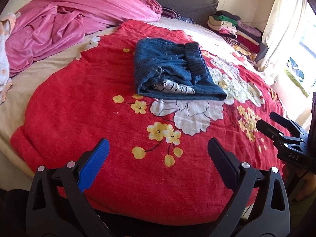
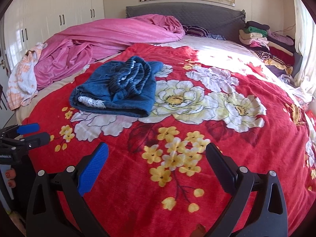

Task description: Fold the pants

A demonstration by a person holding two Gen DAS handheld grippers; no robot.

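Note:
Blue denim pants (image 1: 173,69) lie folded into a compact bundle on the red floral blanket (image 1: 98,118), with the elastic waistband on top and white lace showing at the front fold. They also show in the right wrist view (image 2: 116,86). My left gripper (image 1: 158,148) is open and empty, well short of the pants, above the blanket's near part. My right gripper (image 2: 157,152) is open and empty, to the right of the pants and nearer the bed's foot. The right gripper also shows in the left wrist view (image 1: 264,120); the left gripper also shows in the right wrist view (image 2: 37,131).
A crumpled pink blanket (image 1: 69,23) lies at the bed's far left. A stack of folded clothes (image 1: 235,29) stands at the far right by the grey headboard (image 2: 197,15). A curtain (image 1: 284,19) and window are on the right; white wardrobes (image 2: 49,19) are on the left.

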